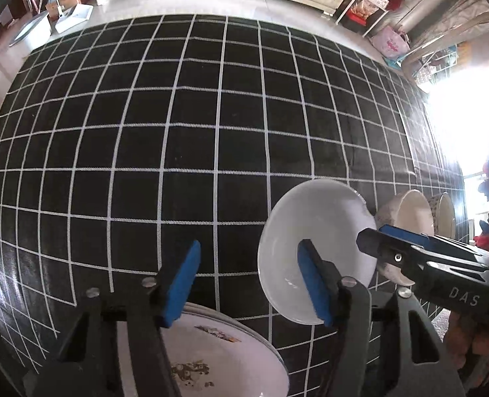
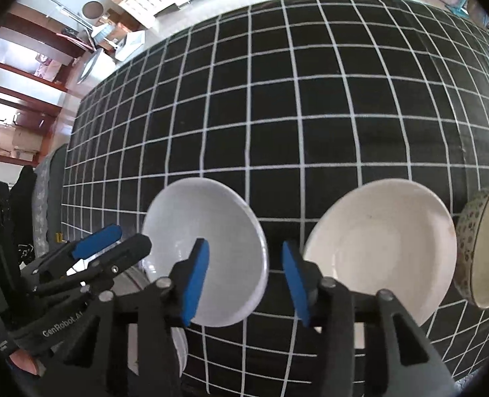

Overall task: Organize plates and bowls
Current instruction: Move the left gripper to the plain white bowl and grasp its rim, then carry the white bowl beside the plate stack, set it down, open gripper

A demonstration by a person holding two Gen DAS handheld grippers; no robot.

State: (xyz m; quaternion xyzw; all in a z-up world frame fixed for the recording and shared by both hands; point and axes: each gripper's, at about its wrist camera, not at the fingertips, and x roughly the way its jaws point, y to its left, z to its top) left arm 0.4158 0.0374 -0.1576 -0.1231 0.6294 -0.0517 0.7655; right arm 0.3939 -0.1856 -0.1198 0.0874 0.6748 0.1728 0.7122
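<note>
White bowl (image 2: 204,251) sits on the checked cloth (image 2: 277,99) between the two grippers, cream bowl (image 2: 383,254) just right of it and patterned bowl (image 2: 482,248) further right, apparently lined up for nesting. Printed plate (image 1: 211,357) lies near left, under the left gripper (image 1: 251,284). Left and right gripper (image 2: 244,281) jaws both spread, holding nothing; likely about to take the white bowl.

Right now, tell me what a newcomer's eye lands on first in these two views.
The black tablecloth with its white grid fills both views. On it, a white bowl sits beside a cream bowl, with a spotted bowl at the right edge. Both hand-held grippers are open: the right hand-held gripper points between the two bowls, the left hand-held gripper hovers over a patterned plate.
</note>
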